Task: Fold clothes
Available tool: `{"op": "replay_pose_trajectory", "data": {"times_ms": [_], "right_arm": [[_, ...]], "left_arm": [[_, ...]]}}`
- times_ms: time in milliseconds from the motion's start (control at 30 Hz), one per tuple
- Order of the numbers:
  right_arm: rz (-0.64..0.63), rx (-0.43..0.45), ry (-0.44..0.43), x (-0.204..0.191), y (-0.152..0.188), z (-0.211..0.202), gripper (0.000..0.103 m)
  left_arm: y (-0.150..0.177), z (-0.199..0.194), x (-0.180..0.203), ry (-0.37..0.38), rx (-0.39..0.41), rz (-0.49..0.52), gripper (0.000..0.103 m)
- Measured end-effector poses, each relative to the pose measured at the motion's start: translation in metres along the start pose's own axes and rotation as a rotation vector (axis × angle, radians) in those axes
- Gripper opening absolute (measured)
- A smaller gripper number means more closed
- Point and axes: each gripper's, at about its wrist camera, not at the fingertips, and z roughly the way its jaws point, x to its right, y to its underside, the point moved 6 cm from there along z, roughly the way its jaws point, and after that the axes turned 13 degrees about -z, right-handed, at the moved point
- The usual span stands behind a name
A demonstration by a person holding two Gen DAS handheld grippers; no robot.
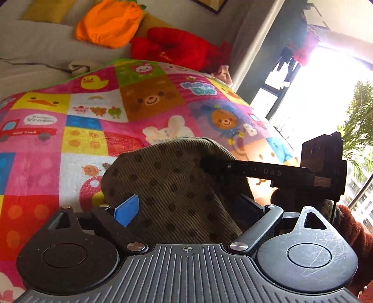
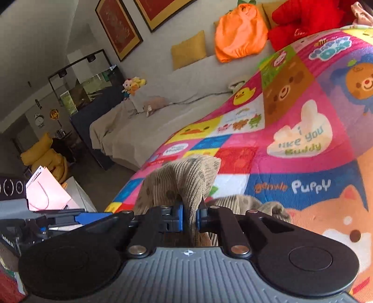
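Jaws of the right gripper (image 2: pixel 190 220) are pinching the corduroy garment (image 2: pixel 184 177); the left gripper (image 1: pixel 186 209) is gaping wide around it. It looks soft and floppy, best held at the edges.

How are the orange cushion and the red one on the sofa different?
The orange cushion is bright orange with a green leafy top like a carrot; the red plush is deep red with small stitched writing. The orange one looks smooth and rounded; the red one looks fuzzy and lumpy, with arm-like parts. Both lie side by side against the back of the sofa, behind the colourful blanket.
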Motion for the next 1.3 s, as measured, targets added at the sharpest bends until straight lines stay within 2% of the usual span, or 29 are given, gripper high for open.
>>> {"op": "replay_pose_trajectory", "data": {"times_ms": [133, 233, 333, 467, 567, 600, 667, 733, 800, 833, 867, 933, 1000, 1033, 1067, 1200, 1267, 1300], "right_arm": [[-0.050, 0.048, 0.083, 0.007, -0.014, -0.027, 0.007], [-0.060, 0.001, 0.197, 0.036, 0.000, -0.038, 0.007], [-0.053, -0.091, 0.285, 0.066, 0.028, -0.028, 0.007], [-0.082, -0.167, 0.338, 0.084, 0.055, -0.017, 0.010], [-0.141, -0.118, 0.387, 0.076, 0.049, -0.038, 0.025], [-0.173, -0.086, 0.398, 0.069, 0.044, -0.049, 0.027], [-0.201, -0.015, 0.321, 0.047, 0.034, -0.072, 0.031], [-0.193, 0.033, 0.195, 0.024, 0.031, -0.088, 0.042], [-0.196, 0.002, 0.134, 0.007, 0.047, -0.083, 0.056], [-0.204, -0.027, 0.118, 0.000, 0.057, -0.076, 0.056], [-0.210, -0.057, 0.107, -0.006, 0.068, -0.069, 0.056], [-0.204, -0.129, 0.141, -0.007, 0.091, -0.048, 0.057], [-0.164, -0.115, 0.150, -0.006, 0.098, -0.043, 0.064], [-0.156, -0.116, 0.151, -0.006, 0.097, -0.044, 0.064], [-0.150, -0.117, 0.153, -0.005, 0.096, -0.044, 0.064], [-0.175, -0.125, 0.164, -0.010, 0.096, -0.043, 0.064], [-0.177, -0.125, 0.162, -0.011, 0.096, -0.042, 0.065], [-0.178, -0.124, 0.163, -0.011, 0.096, -0.042, 0.065]], "left_arm": [[-0.009, 0.003, 0.012, 0.107, 0.016, 0.009, 0.098], [-0.004, 0.031, 0.016, 0.156, -0.036, -0.021, 0.098], [0.008, 0.074, 0.016, 0.131, -0.108, -0.040, 0.097], [0.022, 0.113, 0.010, 0.079, -0.200, -0.116, 0.096], [0.023, 0.115, 0.008, 0.056, -0.206, -0.100, 0.095], [0.023, 0.115, 0.006, 0.055, -0.209, -0.101, 0.095], [0.023, 0.114, 0.004, 0.053, -0.209, -0.104, 0.095], [0.023, 0.113, 0.004, 0.051, -0.205, -0.102, 0.094], [0.023, 0.112, 0.005, 0.044, -0.201, -0.098, 0.094], [0.023, 0.112, 0.006, 0.035, -0.200, -0.093, 0.093], [0.022, 0.110, 0.006, 0.019, -0.200, -0.085, 0.093], [0.018, 0.103, 0.006, -0.016, -0.186, -0.064, 0.088], [0.005, 0.082, 0.010, -0.034, -0.117, -0.028, 0.088], [-0.003, 0.070, 0.013, -0.038, -0.076, -0.008, 0.089], [-0.010, 0.062, 0.017, -0.026, -0.046, 0.003, 0.090], [-0.036, 0.045, 0.042, 0.116, 0.006, 0.009, 0.093], [-0.039, 0.060, 0.046, 0.155, -0.037, -0.015, 0.093], [-0.035, 0.075, 0.041, 0.143, -0.073, -0.031, 0.092]]}}
